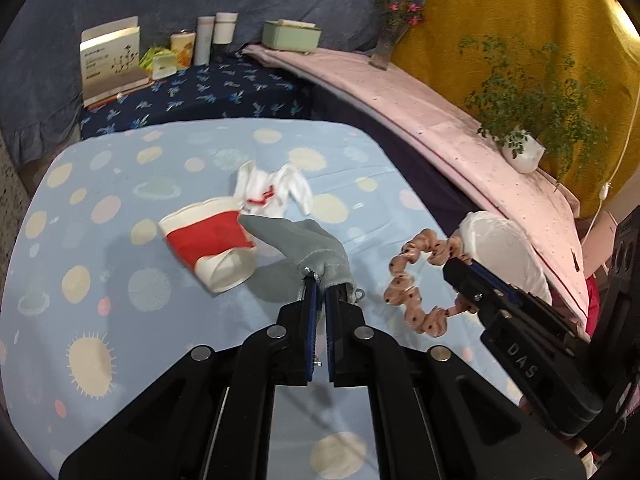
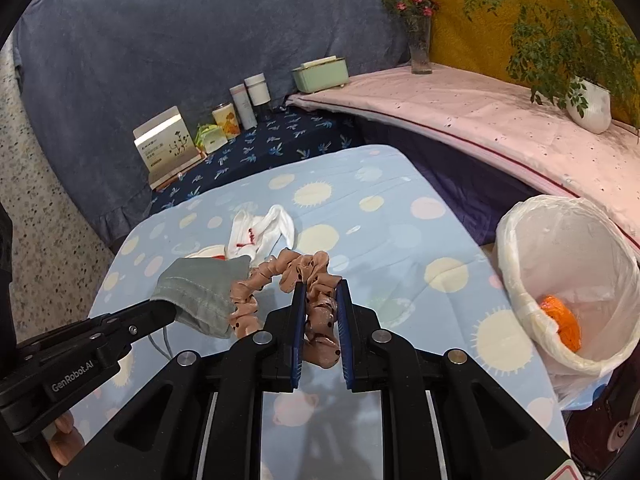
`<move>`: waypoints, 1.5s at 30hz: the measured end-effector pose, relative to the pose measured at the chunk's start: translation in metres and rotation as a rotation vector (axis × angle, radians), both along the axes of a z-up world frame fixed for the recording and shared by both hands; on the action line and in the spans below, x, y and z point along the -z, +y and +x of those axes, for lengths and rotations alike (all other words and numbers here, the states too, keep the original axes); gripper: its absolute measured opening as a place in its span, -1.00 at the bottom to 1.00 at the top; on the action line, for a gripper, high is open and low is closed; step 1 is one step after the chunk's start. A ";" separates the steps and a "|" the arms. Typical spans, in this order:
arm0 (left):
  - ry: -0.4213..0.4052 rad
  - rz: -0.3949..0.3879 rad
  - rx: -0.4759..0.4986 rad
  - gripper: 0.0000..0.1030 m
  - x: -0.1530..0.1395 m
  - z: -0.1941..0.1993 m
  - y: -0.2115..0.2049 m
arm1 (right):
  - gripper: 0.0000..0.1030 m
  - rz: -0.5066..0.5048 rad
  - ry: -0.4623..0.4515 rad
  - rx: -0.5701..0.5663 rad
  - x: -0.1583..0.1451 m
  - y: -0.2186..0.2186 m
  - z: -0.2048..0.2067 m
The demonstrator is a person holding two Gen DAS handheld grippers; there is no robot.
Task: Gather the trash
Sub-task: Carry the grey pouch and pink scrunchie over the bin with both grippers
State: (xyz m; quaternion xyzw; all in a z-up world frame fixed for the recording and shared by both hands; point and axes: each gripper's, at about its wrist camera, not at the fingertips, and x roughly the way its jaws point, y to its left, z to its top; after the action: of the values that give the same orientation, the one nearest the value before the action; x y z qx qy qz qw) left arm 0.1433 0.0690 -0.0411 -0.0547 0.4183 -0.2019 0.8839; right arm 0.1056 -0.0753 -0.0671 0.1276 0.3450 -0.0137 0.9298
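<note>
Your left gripper point(image 1: 321, 294) is pinched tight on the drawstring end of a grey fabric pouch point(image 1: 304, 246), which juts forward above the table point(image 1: 120, 340). Your right gripper point(image 2: 321, 300) pinches a pink dotted scrunchie point(image 2: 280, 280), whose loop hangs out to the left and touches the pouch in the right wrist view.

Just ahead of the pouch a crushed red-and-white paper cup point(image 1: 210, 246) lies on its side, and just beyond it sits a crumpled white tissue point(image 1: 272, 190) with red marks. At the table's right edge stands a bin point(image 2: 520, 280) lined with a white plastic bag, with an orange wad point(image 2: 562, 320) in it.

You can read "DAS" on the right gripper's finger in the left view and "GenRobot.AI" on the left gripper's body in the right view. The print on the cardboard box point(image 1: 110, 60) at the back is too small to read.

The table wears a light blue cloth with suns and planets. Behind it are a dark blue floral surface with bottles point(image 2: 250, 98), a mint green box point(image 2: 320, 74), a pink-covered ledge point(image 2: 480, 120) with a flower vase point(image 2: 420, 48) and a potted plant point(image 2: 588, 104), and blue and yellow drapes.
</note>
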 end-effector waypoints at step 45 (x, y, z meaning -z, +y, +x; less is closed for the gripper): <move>-0.100 0.030 0.456 0.03 -0.029 -0.009 -0.297 | -0.71 0.019 -0.051 0.521 -0.005 -0.257 -0.092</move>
State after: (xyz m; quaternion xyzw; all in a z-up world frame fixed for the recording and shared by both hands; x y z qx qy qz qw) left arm 0.1342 -0.2276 -0.0125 0.0646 0.3784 -0.3925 0.8358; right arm 0.0138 -0.3320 -0.0626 0.2213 0.2770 -0.2459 0.9021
